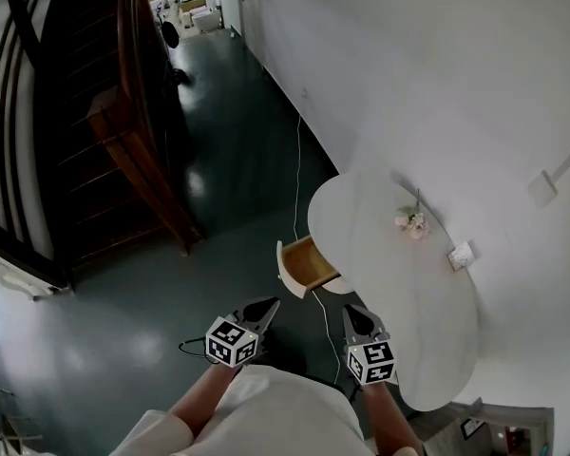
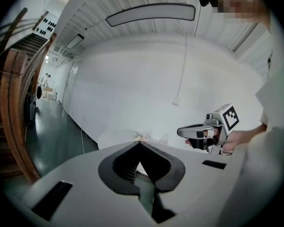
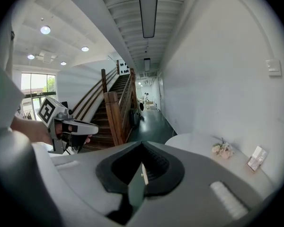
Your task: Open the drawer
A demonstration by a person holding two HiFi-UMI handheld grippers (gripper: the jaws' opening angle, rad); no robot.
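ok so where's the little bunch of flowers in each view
Head view: the flowers are right of centre, near the wall.
Left gripper view: tiny, at the picture's centre.
Right gripper view: lower right, left of a small card.
Shared landmark: the white table they lie on, also seen in the left and right gripper views.

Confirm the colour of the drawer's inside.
Light wood brown inside, with a white front. The drawer shows best in the head view, pulled out from the white table.
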